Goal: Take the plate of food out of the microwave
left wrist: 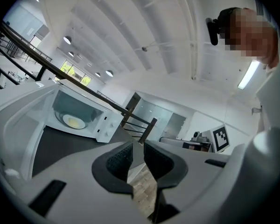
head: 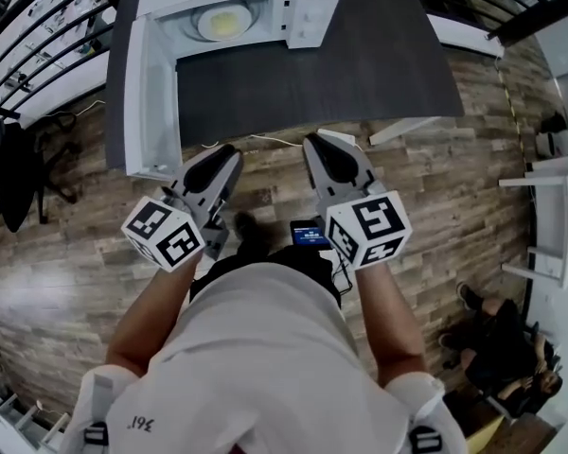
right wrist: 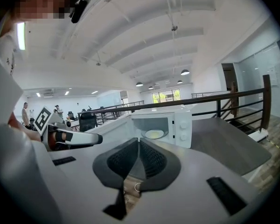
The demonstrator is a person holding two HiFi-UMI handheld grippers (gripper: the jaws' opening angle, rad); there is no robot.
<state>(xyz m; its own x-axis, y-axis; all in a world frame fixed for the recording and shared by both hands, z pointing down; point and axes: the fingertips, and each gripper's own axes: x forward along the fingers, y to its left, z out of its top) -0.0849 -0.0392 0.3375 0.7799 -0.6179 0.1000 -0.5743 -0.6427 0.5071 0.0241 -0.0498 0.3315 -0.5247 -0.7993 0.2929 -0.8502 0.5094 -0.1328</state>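
The microwave (head: pixel 303 12) stands at the person's eleven o'clock on the dark worktop (head: pixel 360 64), its door (head: pixel 150 102) swung wide so the plate of food (head: pixel 221 22) inside can be reached. Both arms are tucked near the chest and aimed toward twelve. The left gripper (head: pixel 222 154) has its jaws slightly parted and empty; the right gripper (head: pixel 324 149) is clenched on nothing.

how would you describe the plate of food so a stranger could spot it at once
Find the dark grey table; a white microwave stands at its far left corner with its door swung wide open. The plate of food lies inside it: round, white, with pale yellow food, the only thing in the cavity.
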